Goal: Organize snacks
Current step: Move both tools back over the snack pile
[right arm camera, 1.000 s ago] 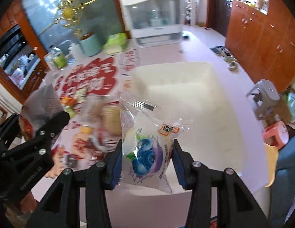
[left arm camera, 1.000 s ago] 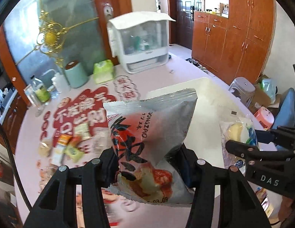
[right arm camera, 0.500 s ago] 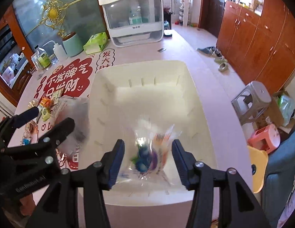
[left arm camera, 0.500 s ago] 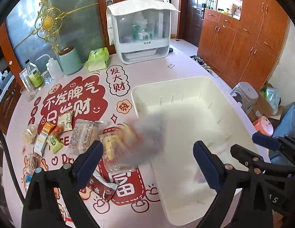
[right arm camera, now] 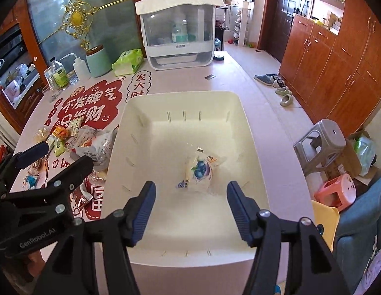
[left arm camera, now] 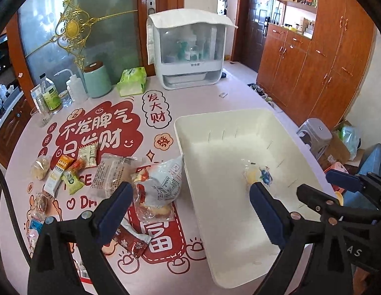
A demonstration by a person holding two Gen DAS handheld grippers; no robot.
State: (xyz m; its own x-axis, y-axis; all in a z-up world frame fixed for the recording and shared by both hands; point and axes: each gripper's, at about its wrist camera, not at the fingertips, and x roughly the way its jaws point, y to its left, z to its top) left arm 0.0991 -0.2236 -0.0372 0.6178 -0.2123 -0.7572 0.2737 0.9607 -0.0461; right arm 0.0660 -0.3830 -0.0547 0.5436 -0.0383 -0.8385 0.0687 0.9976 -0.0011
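Your left gripper [left arm camera: 189,205] is hanging wide open and empty, the grey bag [left arm camera: 159,184] lying on the table outside the bin [right arm camera: 242,113], at its 9 o'clock. Your right gripper [right arm camera: 191,207] has just been opening, nothing between its jaws, over the blueberry pack [right arm camera: 200,170] inside the bin.

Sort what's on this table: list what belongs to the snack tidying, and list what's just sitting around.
Belongs to the job:
white bin
blueberry snack pack in the bin
big white snack bag outside it
small snack packets

Just lying about:
tissue pack
green canister
squeeze bottle
lidded white cabinet
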